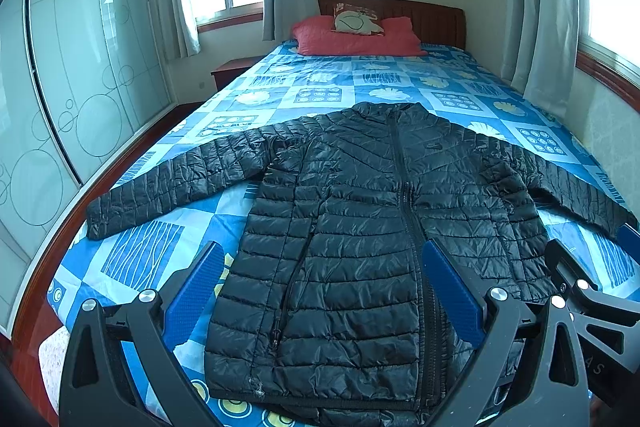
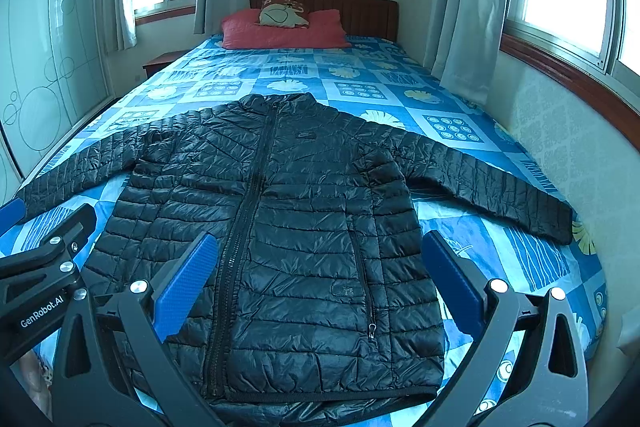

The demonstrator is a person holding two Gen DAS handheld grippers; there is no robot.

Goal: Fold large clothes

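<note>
At the foot edge of the bed (image 1: 280,75), both grippers hover above the hem of a black quilted jacket (image 1: 344,227), and nothing of the folding looks begun: the jacket lies flat, front up and zipped, both sleeves stretched out toward the bed's side edges. All of the task seems left to do, namely bringing the sleeves in over the body and then doubling the body. The left gripper (image 1: 324,291) has its jaws spread wide and empty, the blue pads standing over the jacket's lower left half, one pad near the outer side seam and the other close to the zip. The right gripper (image 2: 320,287) is likewise spread and holds nothing, framing the lower right half with its pocket zip between the pads. Neither gripper appears to touch the cloth, though the very bottom of the hem is hidden behind the frames. Farther up, the collar points toward the headboard (image 2: 360,11), and the sleeve cuffs reach almost to the side edges. Beyond, a red pillow (image 1: 356,37) lies at the head edge, well apart from the jacket.
</note>
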